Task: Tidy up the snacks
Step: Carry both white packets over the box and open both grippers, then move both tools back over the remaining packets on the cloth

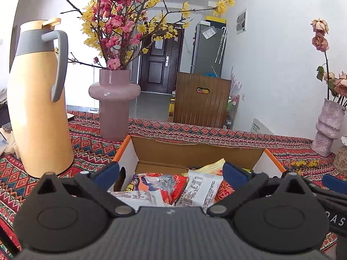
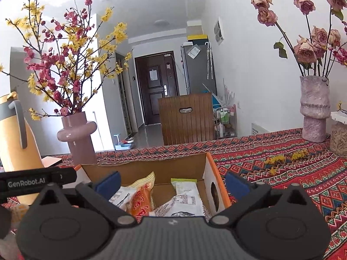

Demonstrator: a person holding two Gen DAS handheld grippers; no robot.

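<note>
An open cardboard box (image 1: pixel 195 151) with an orange rim stands on the patterned tablecloth, straight ahead of both grippers. Several snack packets lie inside it: a white packet (image 1: pixel 201 186), an orange-red packet (image 1: pixel 160 184), and in the right wrist view an orange packet (image 2: pixel 141 201) and a white packet (image 2: pixel 184 203). My left gripper (image 1: pixel 171 173) hovers over the near side of the box, open, its blue pads (image 1: pixel 107 173) wide apart with nothing between them. My right gripper (image 2: pixel 172 183) is open too, over the box's right half (image 2: pixel 208 164), holding nothing.
A tall yellow thermos jug (image 1: pixel 41 108) stands left of the box, a pink vase (image 1: pixel 113 104) with blossom branches behind it. A rough pink vase (image 2: pixel 314 112) of dried roses and a jar (image 2: pixel 338 138) stand far right. A wooden chair back (image 1: pixel 201 101) rises beyond the table's far edge.
</note>
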